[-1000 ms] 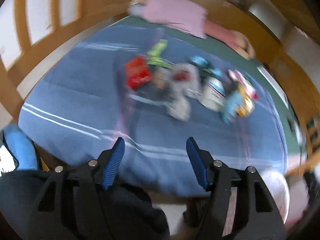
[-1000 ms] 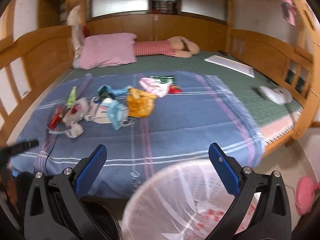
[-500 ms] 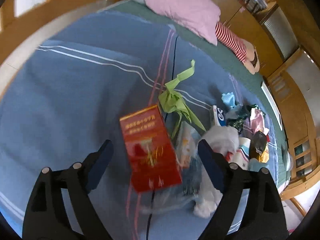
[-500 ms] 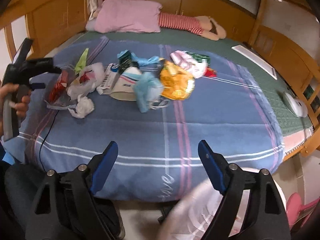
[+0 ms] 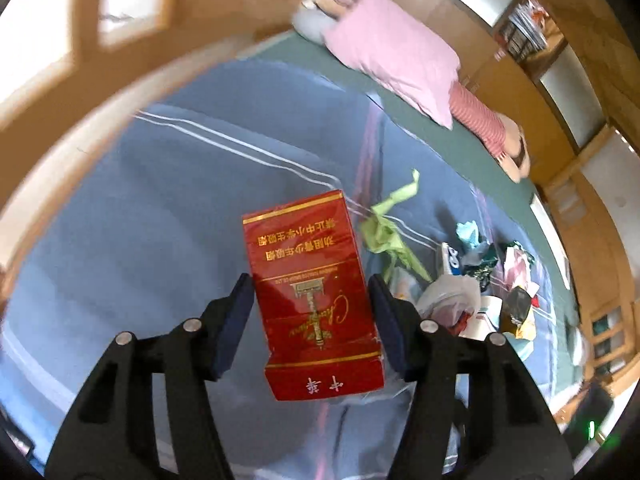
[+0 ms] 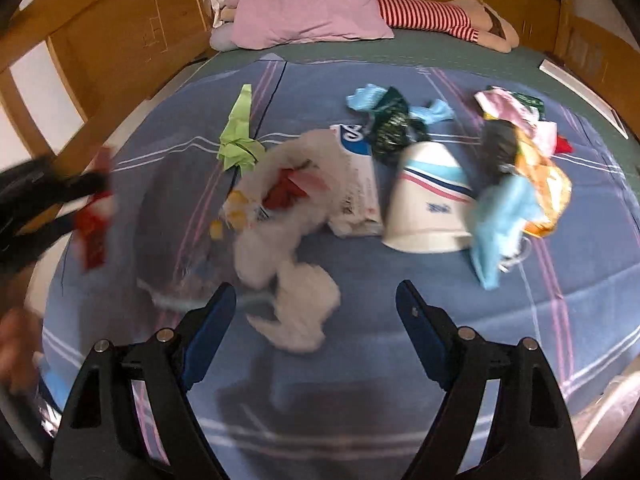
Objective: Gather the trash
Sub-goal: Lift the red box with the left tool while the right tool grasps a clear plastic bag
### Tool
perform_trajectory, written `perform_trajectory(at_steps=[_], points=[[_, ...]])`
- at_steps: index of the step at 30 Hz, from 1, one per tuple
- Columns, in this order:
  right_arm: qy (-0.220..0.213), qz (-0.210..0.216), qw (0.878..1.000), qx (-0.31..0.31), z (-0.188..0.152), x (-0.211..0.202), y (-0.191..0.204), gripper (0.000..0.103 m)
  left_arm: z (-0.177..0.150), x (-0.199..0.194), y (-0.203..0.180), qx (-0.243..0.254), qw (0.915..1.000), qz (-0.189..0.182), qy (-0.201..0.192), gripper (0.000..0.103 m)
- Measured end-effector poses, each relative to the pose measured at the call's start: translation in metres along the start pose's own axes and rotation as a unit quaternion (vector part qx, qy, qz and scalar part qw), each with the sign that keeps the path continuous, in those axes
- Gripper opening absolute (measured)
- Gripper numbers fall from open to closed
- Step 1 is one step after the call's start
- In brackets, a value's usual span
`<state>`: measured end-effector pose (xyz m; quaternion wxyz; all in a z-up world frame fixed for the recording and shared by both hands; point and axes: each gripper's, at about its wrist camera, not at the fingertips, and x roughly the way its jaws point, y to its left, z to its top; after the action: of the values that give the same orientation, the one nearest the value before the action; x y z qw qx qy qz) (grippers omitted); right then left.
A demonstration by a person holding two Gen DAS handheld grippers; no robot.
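In the left wrist view my left gripper (image 5: 312,312) has its two fingers against the sides of a red cigarette pack (image 5: 312,280) with gold print, held above the blue blanket (image 5: 140,240). In the right wrist view the same pack (image 6: 94,216) shows blurred at the far left in the left gripper. My right gripper (image 6: 316,320) is open and empty, just in front of a crumpled white tissue (image 6: 304,312). Beyond it lie a white plastic bag (image 6: 312,188), a paper cup (image 6: 428,208), a green wrapper (image 6: 238,136), a blue bag (image 6: 500,216) and an orange wrapper (image 6: 548,192).
A pink pillow (image 6: 308,8) and a striped doll (image 6: 432,16) lie at the head of the bed. Wooden rails (image 6: 100,40) border the bed on the left. A thin black cable (image 6: 272,96) runs across the blanket.
My left gripper has closed in on the red pack and lifted it off the blanket. My right gripper has moved forward over the bed toward the trash pile.
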<state>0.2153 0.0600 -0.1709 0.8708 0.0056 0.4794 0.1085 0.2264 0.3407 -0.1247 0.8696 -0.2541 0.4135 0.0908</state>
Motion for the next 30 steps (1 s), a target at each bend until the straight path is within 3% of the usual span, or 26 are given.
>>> perform_trajectory(at_steps=[3,6,8,10,15,22,30], points=[[0.025,-0.024,0.999,0.001,0.004,0.023,0.007,0.082,-0.010,-0.014,0.010,0.002,0.9999,0.010,-0.004,0.060],[0.061,-0.002,0.997,0.044,-0.007,0.038,-0.003,0.053,-0.019,-0.013,0.016,-0.004,0.9996,0.026,0.005,0.060],[0.071,0.005,0.996,0.053,-0.014,0.038,-0.005,0.028,-0.023,-0.015,0.016,-0.002,0.9995,0.030,0.008,0.060],[0.063,0.008,0.997,0.053,-0.020,0.030,-0.010,0.021,-0.026,-0.015,0.006,0.014,0.9994,0.030,0.002,0.060],[0.029,-0.019,0.995,0.091,-0.025,0.000,-0.036,0.020,-0.038,-0.018,-0.027,0.076,0.9963,0.036,-0.020,0.060],[0.008,-0.055,0.991,0.122,-0.033,-0.015,-0.056,0.020,-0.055,-0.012,-0.062,0.136,0.9903,0.022,-0.015,0.060],[-0.014,-0.101,0.986,0.129,-0.026,-0.019,-0.068,0.020,-0.047,-0.012,-0.049,0.110,0.9938,0.016,-0.010,0.060]])
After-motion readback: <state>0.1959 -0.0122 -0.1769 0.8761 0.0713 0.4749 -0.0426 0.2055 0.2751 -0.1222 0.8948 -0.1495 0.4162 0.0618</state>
